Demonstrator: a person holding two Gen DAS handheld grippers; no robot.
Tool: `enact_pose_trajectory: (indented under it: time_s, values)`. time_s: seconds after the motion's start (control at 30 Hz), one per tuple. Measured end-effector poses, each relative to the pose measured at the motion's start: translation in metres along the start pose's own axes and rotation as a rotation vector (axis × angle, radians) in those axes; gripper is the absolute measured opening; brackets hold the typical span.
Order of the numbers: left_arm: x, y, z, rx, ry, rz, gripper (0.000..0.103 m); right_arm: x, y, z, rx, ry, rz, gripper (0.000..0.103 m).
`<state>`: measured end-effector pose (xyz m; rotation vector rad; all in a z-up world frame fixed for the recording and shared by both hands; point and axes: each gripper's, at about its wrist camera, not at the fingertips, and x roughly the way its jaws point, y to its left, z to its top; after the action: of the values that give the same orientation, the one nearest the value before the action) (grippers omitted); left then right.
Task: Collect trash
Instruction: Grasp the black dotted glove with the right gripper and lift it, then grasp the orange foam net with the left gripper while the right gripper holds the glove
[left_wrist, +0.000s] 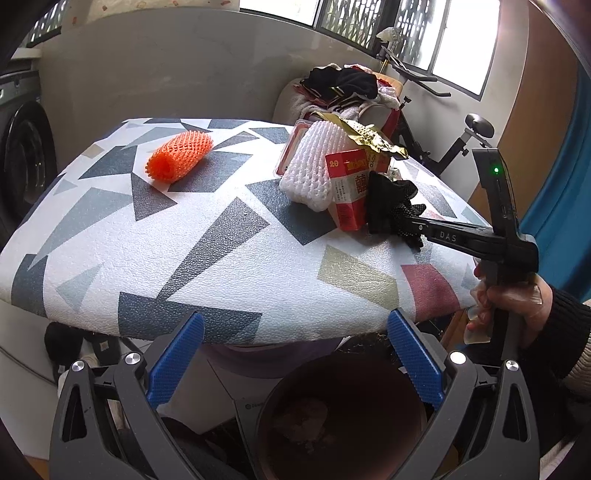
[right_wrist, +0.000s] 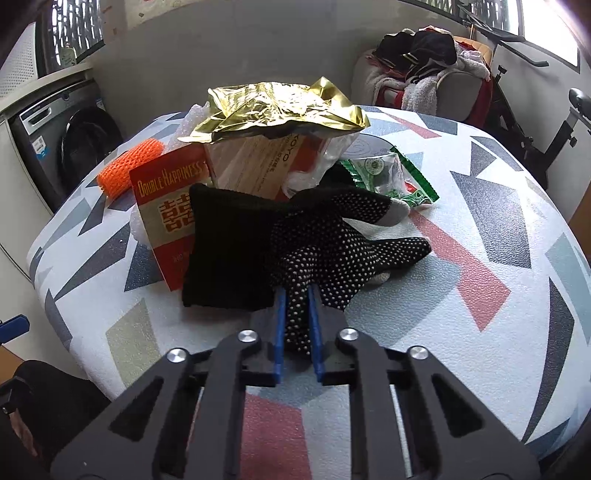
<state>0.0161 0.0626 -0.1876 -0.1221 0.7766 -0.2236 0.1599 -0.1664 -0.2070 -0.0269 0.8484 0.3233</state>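
Right claw clamped on a black glove at the near edge of the trash pile.

The right claw (right_wrist: 297, 295) had its blue pads pressed together on a finger of the dotted black glove (right_wrist: 325, 240), which lay on the patterned bench (right_wrist: 461, 332) against a red box (right_wrist: 162, 206). Behind the box stood a gold foil bag (right_wrist: 273, 107) and a white foam net (left_wrist: 314, 166); a green wrapper (right_wrist: 399, 177) lay just right of the glove. An orange foam net (left_wrist: 179, 155) sat well apart to the far left. The left claw (left_wrist: 295, 358) hung with its pads wide apart and nothing between them, off the bench's near edge, above a dark round bin (left_wrist: 340, 424). A hand (left_wrist: 513, 310) gripped the right claw's handle at the right.
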Motion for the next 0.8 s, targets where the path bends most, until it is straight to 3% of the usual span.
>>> enact_pose_trajectory:
  time_s: [0.23, 0.47, 0.53, 0.63, 0.8]
  values:
    - [-0.002, 0.000, 0.001, -0.005, -0.011, -0.001, 0.097, -0.056, -0.022, 0.007, 0.086, -0.131, 0.017, 0.010]
    - [-0.007, 0.011, 0.009, -0.058, -0.016, -0.018, 0.097, -0.095, -0.049, 0.017, 0.143, -0.207, -0.038, 0.010]
    - [-0.009, 0.022, 0.021, -0.073, -0.038, -0.019, 0.097, -0.101, -0.056, 0.016, 0.157, -0.215, -0.041, 0.010]
    - [-0.008, 0.038, 0.050, -0.046, -0.060, 0.068, 0.097, -0.105, -0.062, 0.017, 0.167, -0.221, -0.039, 0.010]
    - [0.015, 0.084, 0.104, -0.089, -0.068, 0.108, 0.097, -0.097, -0.069, 0.016, 0.174, -0.202, -0.016, 0.010]
